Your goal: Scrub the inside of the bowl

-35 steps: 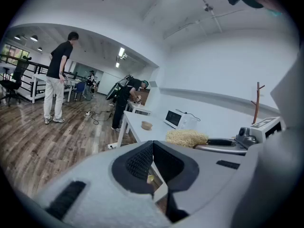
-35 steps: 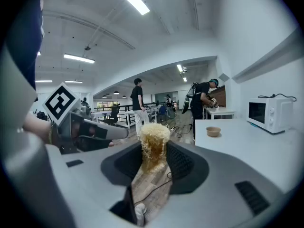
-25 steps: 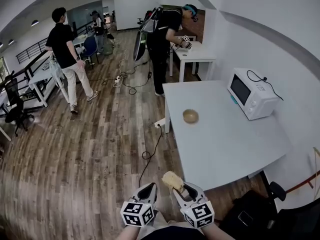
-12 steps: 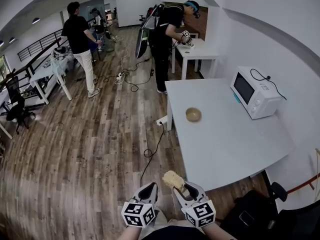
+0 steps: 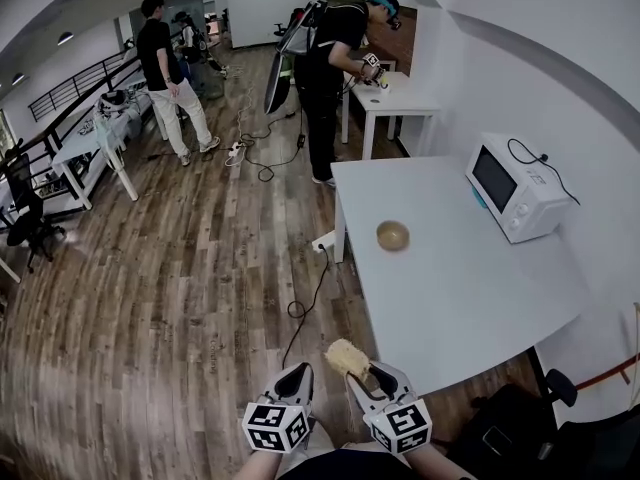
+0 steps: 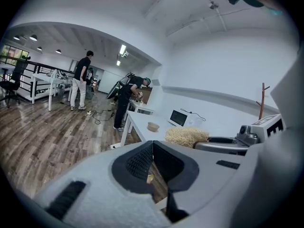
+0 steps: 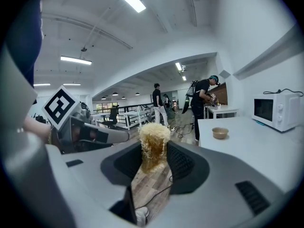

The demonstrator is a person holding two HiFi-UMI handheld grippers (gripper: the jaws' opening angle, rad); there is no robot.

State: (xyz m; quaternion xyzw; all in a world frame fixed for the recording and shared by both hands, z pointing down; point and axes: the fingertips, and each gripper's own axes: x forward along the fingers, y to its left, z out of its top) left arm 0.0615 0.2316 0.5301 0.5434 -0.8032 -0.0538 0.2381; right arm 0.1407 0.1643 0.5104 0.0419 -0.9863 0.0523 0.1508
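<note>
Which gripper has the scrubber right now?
The right gripper: its jaws are clamped on the straw-coloured fibre scrubber. The left gripper beside it is shut with nothing between its jaws.

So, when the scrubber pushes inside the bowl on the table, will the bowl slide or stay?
It will probably slide: the bowl looks small and light, and stands free on a smooth white table. Its rounded sides may let it tip if pushed near the rim.
</note>
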